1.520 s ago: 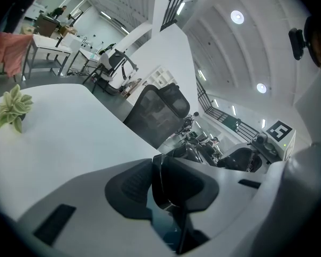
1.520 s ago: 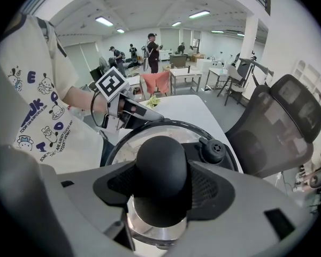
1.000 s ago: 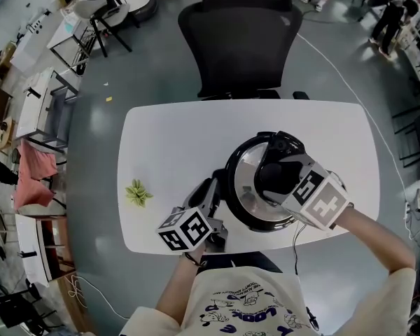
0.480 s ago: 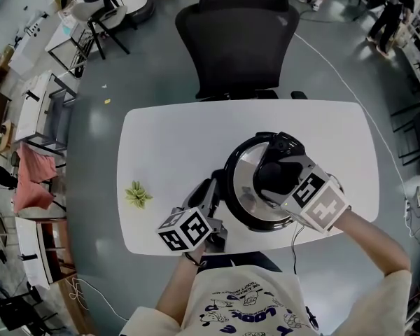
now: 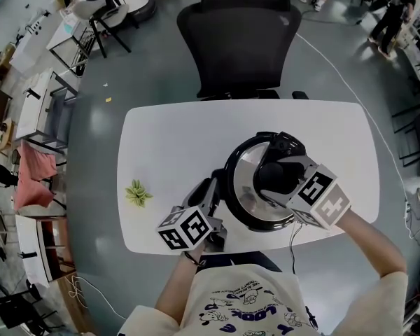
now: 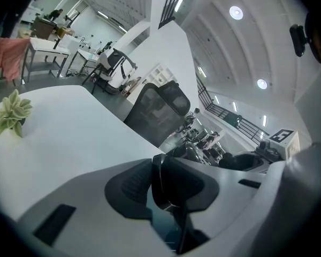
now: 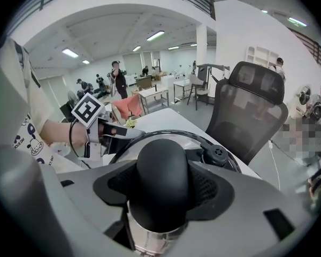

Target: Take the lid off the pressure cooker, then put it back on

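Observation:
The pressure cooker [image 5: 255,222] stands on the white table [image 5: 168,138], right of centre, with its silver lid [image 5: 243,182] on it. My right gripper [image 5: 278,179] reaches steeply down and is shut on the lid's black knob [image 7: 161,181], which fills the space between its jaws. My left gripper [image 5: 214,189] comes in low from the front left. It is shut on the cooker's black side handle [image 6: 169,185]. A black steam valve [image 7: 219,154] sits on the lid behind the knob.
A small green plant [image 5: 136,193] lies on the table's left part. A black office chair [image 5: 238,33] stands behind the table's far edge. The person's body is at the near edge, and desks and chairs fill the room around.
My right gripper has turned slightly on the knob, and its marker cube has shifted a little to the right. The left gripper, cooker and lid stay where they were.

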